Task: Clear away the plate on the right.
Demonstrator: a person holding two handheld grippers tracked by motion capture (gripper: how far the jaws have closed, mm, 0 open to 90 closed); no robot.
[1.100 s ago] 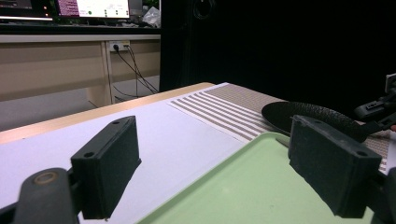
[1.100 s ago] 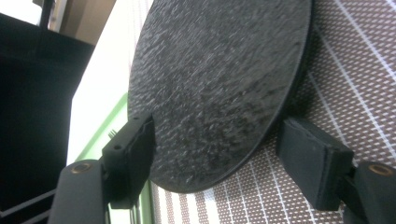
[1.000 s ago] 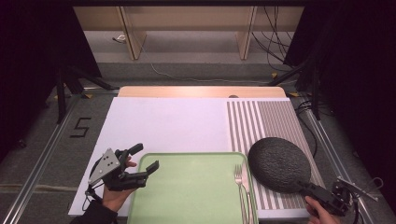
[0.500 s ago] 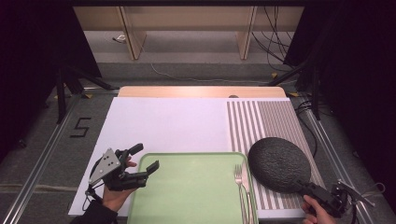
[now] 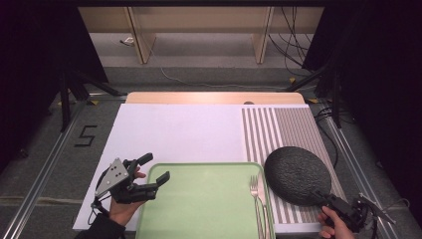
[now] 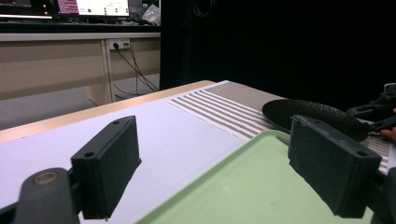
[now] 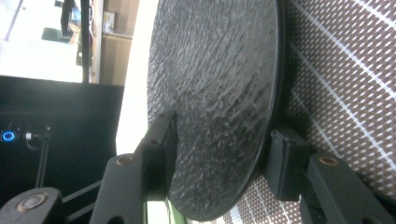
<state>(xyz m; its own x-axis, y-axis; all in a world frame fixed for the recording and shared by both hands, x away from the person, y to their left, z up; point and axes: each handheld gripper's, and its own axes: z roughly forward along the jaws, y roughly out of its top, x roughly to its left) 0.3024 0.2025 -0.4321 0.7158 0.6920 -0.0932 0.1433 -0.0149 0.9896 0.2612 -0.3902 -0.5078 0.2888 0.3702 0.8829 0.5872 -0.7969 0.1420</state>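
Table [image 5: 174, 129], white-topped, with a wooden strip along the far edge. A striped mat [image 5: 288, 129] covers its right part.

Green tray [image 5: 204, 199] at the near middle of the table, its right rim just beside the plate. A fork [image 5: 257, 196] lies along that right side of the tray, tines pointing away from the person.

Dark round plate [image 5: 297, 174], rough-textured, on the striped mat at the near right. Its near edge sits between the fingers of the right gripper [image 5: 332, 201]. In the right gripper view the plate [image 7: 219, 93] stands edge-on between the two black fingers [image 7: 161, 144] (camera is rolled on its side), one finger over the textured face, the other at the rim against the mat. The fingers have just been closing, with the plate between them; whether the pads already press on it I cannot tell. The far side of the plate looks to rest on the mat.

Left gripper [image 5: 153, 172] held low over the near left corner of the tray, fingers spread wide with nothing between them. In the left gripper view its fingers [image 6: 109, 168] frame the tray [image 6: 243, 186] and the white table surface; the plate [image 6: 308, 114] shows beyond, at right.
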